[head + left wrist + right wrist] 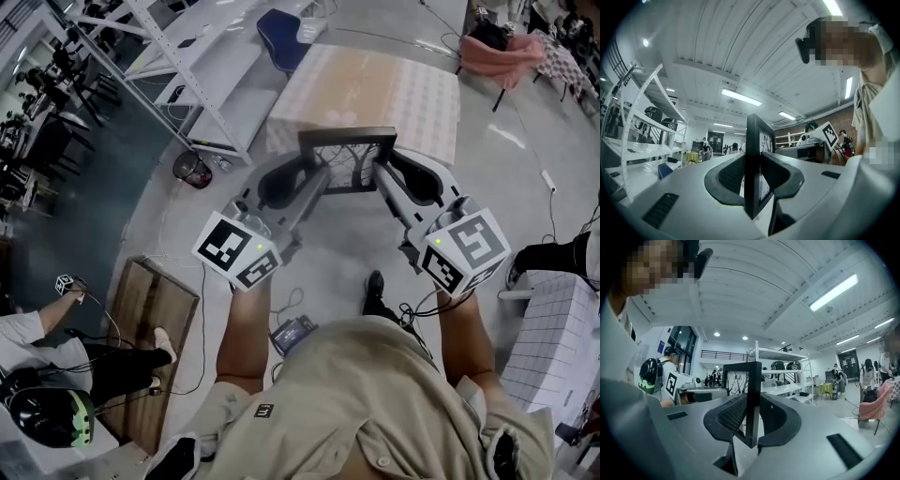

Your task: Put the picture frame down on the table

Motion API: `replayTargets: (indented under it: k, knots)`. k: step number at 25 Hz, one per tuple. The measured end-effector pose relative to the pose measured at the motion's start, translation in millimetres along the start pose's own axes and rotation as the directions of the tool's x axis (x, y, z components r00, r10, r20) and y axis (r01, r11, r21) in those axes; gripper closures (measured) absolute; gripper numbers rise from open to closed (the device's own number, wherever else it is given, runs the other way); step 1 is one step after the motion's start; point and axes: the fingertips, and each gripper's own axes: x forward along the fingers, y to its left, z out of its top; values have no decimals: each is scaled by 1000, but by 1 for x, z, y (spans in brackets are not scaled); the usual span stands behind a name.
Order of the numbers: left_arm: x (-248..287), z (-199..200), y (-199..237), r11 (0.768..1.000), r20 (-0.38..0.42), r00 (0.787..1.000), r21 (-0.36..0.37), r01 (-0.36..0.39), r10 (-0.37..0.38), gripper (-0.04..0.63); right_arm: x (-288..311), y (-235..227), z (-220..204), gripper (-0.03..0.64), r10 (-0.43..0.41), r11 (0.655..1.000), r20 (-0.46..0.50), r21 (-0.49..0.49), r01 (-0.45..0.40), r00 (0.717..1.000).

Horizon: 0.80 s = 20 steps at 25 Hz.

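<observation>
A black picture frame (349, 159) with a tree drawing is held up in the air between both grippers, short of the table (366, 98) ahead. My left gripper (317, 178) is shut on its left edge, and my right gripper (382, 176) is shut on its right edge. In the left gripper view the frame (753, 164) stands edge-on between the jaws. The frame (751, 399) is also clamped edge-on in the right gripper view.
The table wears a pale checked cloth, with a blue chair (283, 36) behind it. White metal shelving (178, 66) runs along the left. A wooden board (150, 328) lies on the floor at lower left, near a crouching person (56, 366). Cables trail across the floor.
</observation>
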Motion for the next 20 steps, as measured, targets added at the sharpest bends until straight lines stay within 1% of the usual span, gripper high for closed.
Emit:
replayTargets:
  k: [9,20]
  knots:
    - [73,-7,55,998,-6,998,-6,-59,59,486,50,-82,2,528,51,999,-6,9,-51,999]
    - [151,-18,93,993,-15,993,-2,-117,117,486,83,-168,-1,528,105,994,-8,20,-105,994]
